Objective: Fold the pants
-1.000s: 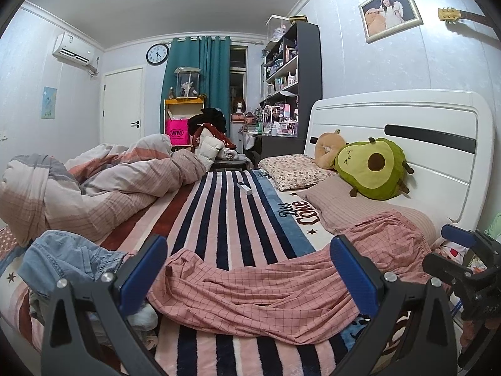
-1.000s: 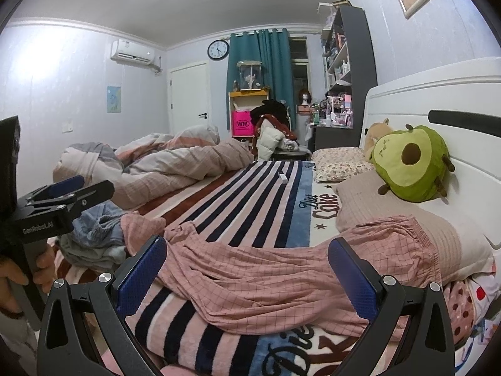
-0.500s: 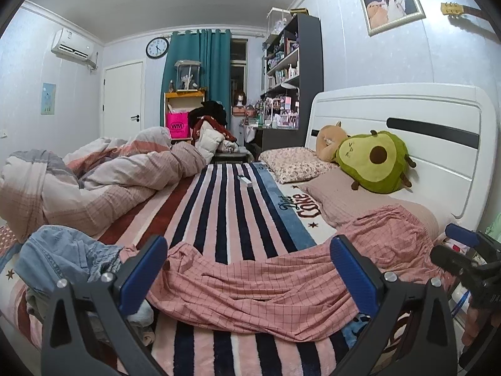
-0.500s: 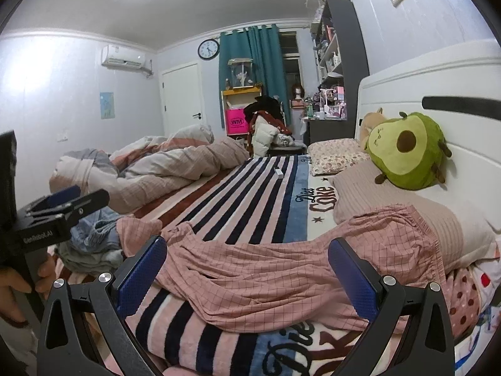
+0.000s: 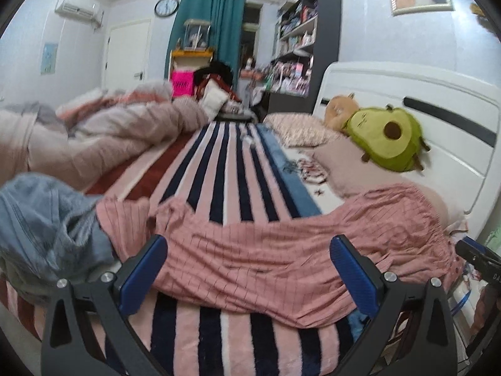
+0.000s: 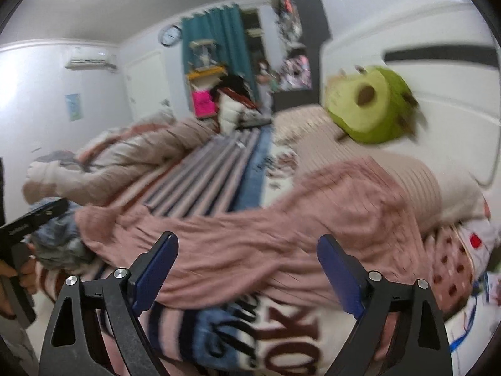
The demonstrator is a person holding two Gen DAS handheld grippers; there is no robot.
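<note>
Your pants (image 5: 281,250) lie spread across the bed (image 5: 225,169), long axis running side to side in both wrist views. The waist end sits at the right, riding up onto the pillow (image 5: 341,169) by the headboard (image 5: 438,131); the leg ends point left, reaching a heap of denim (image 5: 40,219) at the bed's near left corner. The fabric is rumpled, not flat, and rests on the striped blanket.

Your left gripper (image 5: 247,272) stands wide apart, its blue pads either side of the middle of the pants, gripping nothing. Your right gripper (image 6: 247,272) is also wide but its jaws are closing; the pants lie beyond and between the pads, which do not press on the cloth. That view is blurred.

An avocado plush (image 5: 385,138) leans on the headboard above the pillow. No containers near the pants; a shelf unit (image 5: 300,47) stands crowded at the far wall, contents too small to tell.
</note>
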